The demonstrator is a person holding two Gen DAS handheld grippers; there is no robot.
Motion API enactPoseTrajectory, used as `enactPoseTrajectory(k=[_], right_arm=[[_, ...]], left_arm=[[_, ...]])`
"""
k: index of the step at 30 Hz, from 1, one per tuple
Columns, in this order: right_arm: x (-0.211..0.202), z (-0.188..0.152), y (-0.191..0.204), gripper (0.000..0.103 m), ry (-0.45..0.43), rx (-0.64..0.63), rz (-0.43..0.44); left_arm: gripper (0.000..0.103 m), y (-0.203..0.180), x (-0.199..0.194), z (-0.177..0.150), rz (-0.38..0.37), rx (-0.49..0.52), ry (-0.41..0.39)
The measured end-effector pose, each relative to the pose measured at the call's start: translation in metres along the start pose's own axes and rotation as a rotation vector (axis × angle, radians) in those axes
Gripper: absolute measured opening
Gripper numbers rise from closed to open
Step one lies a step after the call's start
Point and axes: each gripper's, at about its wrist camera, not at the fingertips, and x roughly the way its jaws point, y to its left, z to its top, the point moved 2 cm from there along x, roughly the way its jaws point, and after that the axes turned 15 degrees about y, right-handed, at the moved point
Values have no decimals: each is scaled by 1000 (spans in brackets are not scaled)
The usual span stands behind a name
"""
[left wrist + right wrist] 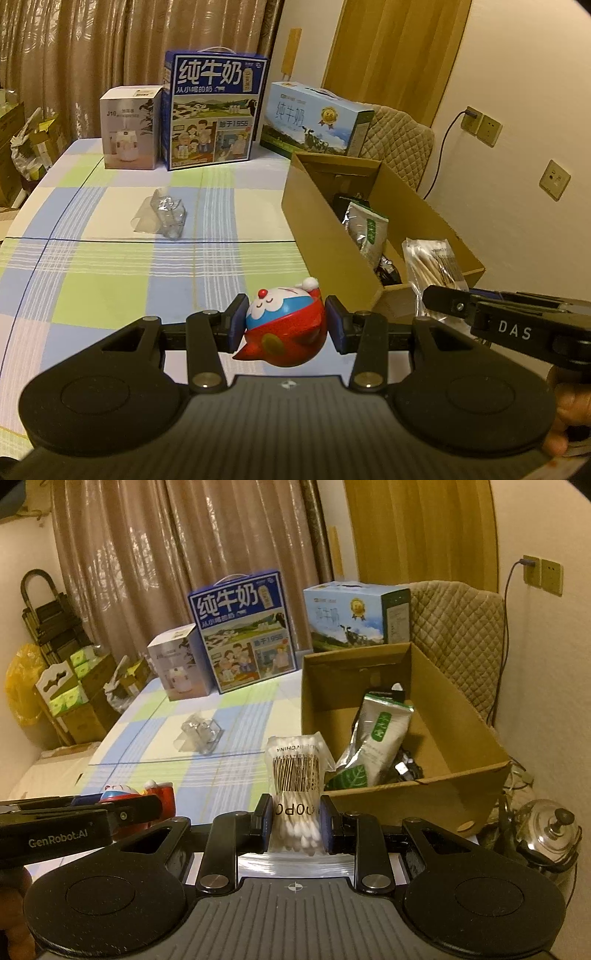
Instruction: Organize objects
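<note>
Both grippers carry loads beside the open cardboard box [424, 716] at the table's right edge. The left gripper [286, 326] is clamped on a round red-and-blue toy figure [286, 328], held above the checked tablecloth [110, 206] just short of the box's near corner. The right gripper [293, 821] is closed on a bag of cotton swabs [295, 775], upright before the box's front wall. The box already holds a green-and-silver pouch [380, 746]. To deposit cleanly, each load should probably clear the rim before release, one hand at a time, over bare floor. A clear plastic package [164, 216] remains mid-table.
</note>
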Motion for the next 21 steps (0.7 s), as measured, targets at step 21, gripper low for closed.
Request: enactPoseTrajectory(k=[21], right_arm=[[-22,10,-67,23,-38,106,-54]], left_arm=[[39,-63,14,30,-64,96,-8]])
